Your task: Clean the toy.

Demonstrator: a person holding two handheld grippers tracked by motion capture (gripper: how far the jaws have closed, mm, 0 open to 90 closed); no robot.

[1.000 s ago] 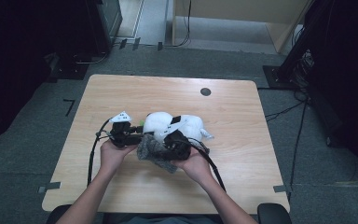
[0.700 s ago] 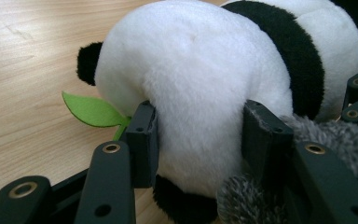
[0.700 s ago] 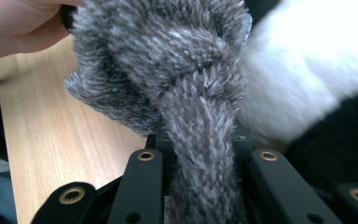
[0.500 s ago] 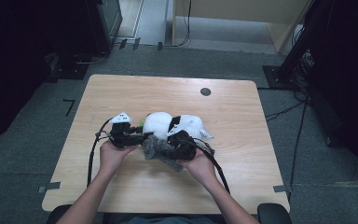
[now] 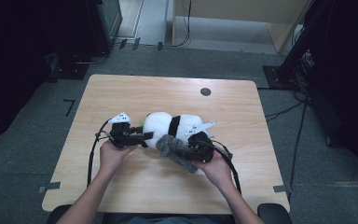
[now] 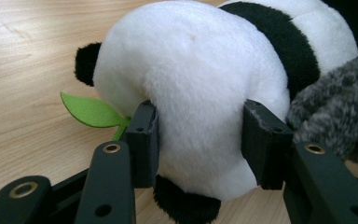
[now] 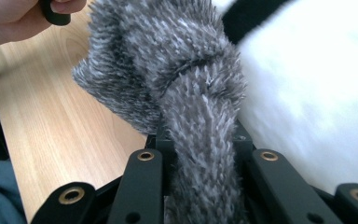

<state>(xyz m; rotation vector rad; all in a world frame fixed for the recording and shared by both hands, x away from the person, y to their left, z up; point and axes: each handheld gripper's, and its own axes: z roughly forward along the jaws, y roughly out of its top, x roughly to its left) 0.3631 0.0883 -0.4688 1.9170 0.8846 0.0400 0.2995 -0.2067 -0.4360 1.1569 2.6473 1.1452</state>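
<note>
A white and black plush panda (image 5: 170, 125) lies on its side mid-table, with a green felt leaf (image 6: 91, 110) by its head. My left gripper (image 5: 145, 136) is shut on the panda's white head (image 6: 191, 93), both pads pressing into the plush. A fuzzy grey cloth (image 5: 176, 150) drapes against the panda's near side. My right gripper (image 5: 192, 148) is shut on that grey cloth (image 7: 186, 74), which bunches up between the jaws, next to the panda's white body (image 7: 317, 93).
The wooden table (image 5: 135, 93) has a round dark cable hole (image 5: 205, 91) at the far right. Cables trail from both grippers toward the near edge. Dark equipment stands on the floor beyond the table.
My right gripper has moved to the right with the grey cloth, drawing it along the panda's near side. The left gripper and the panda's head stayed put.
</note>
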